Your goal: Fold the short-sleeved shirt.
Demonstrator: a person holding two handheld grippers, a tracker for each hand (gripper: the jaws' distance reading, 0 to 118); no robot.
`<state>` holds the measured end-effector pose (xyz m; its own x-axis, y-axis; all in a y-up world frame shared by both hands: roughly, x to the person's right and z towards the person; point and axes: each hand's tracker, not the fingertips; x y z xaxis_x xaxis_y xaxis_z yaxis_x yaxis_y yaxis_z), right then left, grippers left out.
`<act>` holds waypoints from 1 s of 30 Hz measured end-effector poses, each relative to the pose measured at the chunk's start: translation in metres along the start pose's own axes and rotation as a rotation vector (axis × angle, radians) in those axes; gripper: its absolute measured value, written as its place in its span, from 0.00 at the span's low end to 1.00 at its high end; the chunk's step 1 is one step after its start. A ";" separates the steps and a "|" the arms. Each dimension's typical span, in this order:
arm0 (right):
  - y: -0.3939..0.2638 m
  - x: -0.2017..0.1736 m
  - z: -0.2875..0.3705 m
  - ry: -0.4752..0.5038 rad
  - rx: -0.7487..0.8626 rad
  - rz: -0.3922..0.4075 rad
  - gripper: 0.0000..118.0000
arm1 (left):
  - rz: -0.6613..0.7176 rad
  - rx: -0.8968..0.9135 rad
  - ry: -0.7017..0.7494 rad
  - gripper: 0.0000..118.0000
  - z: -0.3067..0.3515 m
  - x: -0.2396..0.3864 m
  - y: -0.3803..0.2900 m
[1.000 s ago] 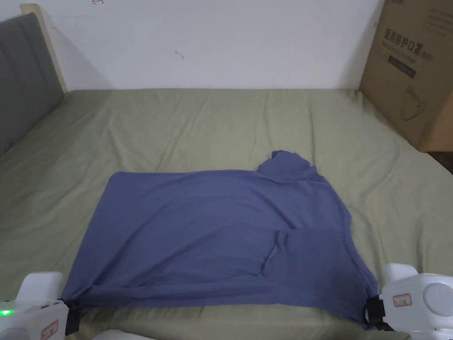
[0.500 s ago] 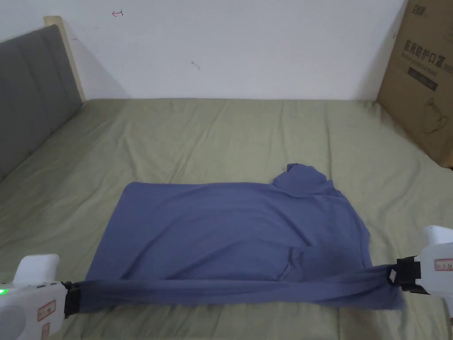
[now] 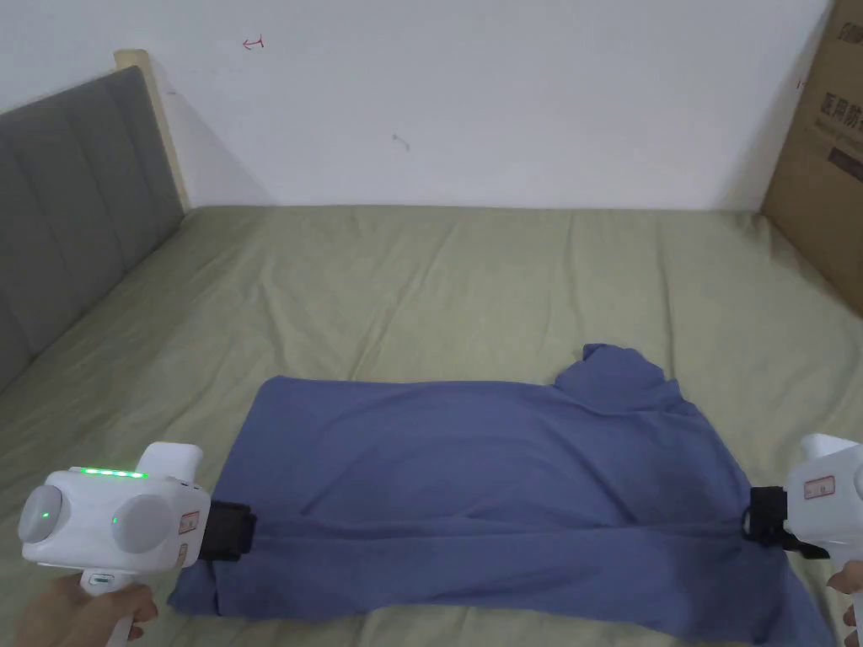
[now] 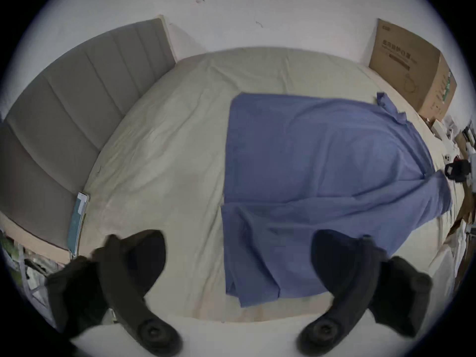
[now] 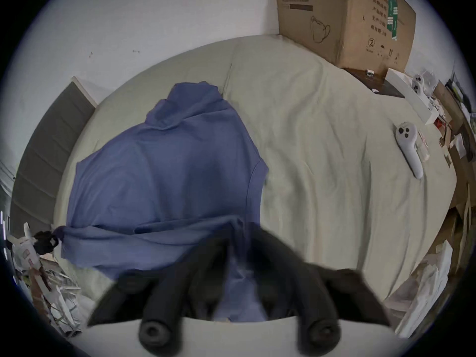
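On the olive-green bed (image 3: 472,278), we see the blue short-sleeved shirt (image 3: 497,472) lying flat between our two grippers, its near edge doubled over. Our left gripper (image 4: 238,249) stands with jaws spread wide and nothing between them, just beside the shirt's left edge. Our right gripper (image 5: 239,236) has its jaws drawn close together around a gather of the shirt's right edge. Printed writing marks the cardboard box (image 5: 345,20); we leave it unread.
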<state>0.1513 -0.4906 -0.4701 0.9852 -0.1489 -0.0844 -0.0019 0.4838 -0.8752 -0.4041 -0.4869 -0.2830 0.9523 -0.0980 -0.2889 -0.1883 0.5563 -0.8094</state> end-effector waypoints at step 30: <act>-0.081 0.013 0.051 0.106 0.092 -0.031 0.81 | 0.195 -0.011 -0.121 0.05 -0.034 -0.019 -0.060</act>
<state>0.1732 -0.4874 -0.3764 0.9610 -0.2531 -0.1117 0.0493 0.5540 -0.8310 -0.4189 -0.5460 -0.2466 0.9195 0.1105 -0.3773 -0.3734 0.5457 -0.7502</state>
